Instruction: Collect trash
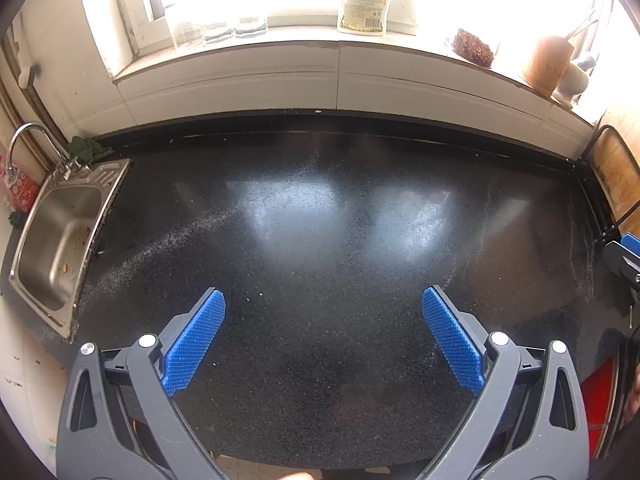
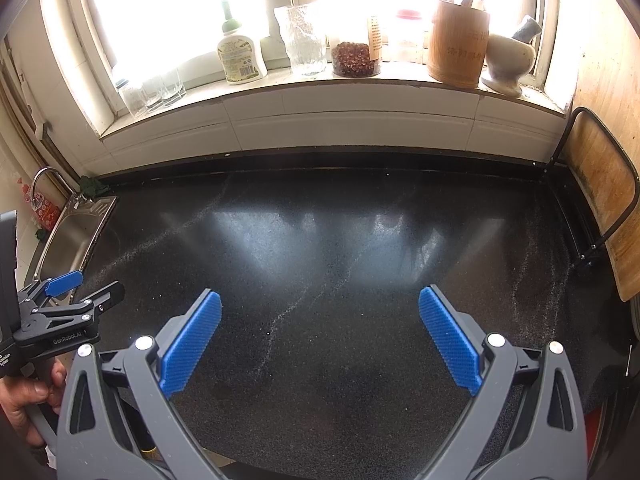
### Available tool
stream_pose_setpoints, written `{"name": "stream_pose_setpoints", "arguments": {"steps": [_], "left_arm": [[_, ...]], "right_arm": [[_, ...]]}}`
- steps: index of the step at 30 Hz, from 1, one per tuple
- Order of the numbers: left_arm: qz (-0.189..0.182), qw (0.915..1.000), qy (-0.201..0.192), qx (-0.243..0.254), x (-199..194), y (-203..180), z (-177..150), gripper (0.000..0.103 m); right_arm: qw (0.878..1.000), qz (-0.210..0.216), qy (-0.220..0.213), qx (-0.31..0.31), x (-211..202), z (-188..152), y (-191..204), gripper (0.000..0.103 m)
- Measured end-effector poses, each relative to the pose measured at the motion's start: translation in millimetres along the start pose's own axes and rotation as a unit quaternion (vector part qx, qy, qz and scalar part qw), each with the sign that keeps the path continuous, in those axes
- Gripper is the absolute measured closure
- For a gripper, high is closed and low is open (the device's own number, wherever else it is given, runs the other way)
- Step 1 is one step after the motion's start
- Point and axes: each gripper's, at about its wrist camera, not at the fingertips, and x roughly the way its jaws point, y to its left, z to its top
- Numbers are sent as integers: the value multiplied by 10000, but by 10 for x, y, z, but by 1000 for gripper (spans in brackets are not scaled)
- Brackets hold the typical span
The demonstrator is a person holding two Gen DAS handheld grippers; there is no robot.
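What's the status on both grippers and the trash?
Left gripper open, empty. Right gripper open, empty. No trash on the counter; only small scraps in the sink. Nothing in the way.

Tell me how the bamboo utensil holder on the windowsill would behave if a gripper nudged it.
The bamboo utensil holder looks stiff and fairly stable on its wide flat base. The tall utensils standing in it probably raise its balance, so a high push might tip it. It stands close to the stone mortar.

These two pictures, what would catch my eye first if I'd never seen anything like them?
Probably the blue-padded left gripper and right gripper, each spread open over a bare black countertop streaked with pale dust. Behind it glares a bright window above a sill crowded with a soap bottle, glasses and a bamboo utensil holder. A steel sink sits at the left.
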Motion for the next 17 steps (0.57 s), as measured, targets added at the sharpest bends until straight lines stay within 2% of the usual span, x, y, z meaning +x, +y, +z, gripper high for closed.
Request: {"name": "stream_pose_setpoints", "arguments": {"steps": [3,7,17], "left_arm": [[-83,10000,-6,-44,10,2,-2,7],[69,9999,-103,32,4,-19,4,7],[-90,9999,12,45,175,-19,70,7]], "right_arm": [[10000,3,25,21,20,3,-14,7],[10000,2,48,31,53,5,-36,7],[9998,-2,200,41,266,14,-127,7]]}}
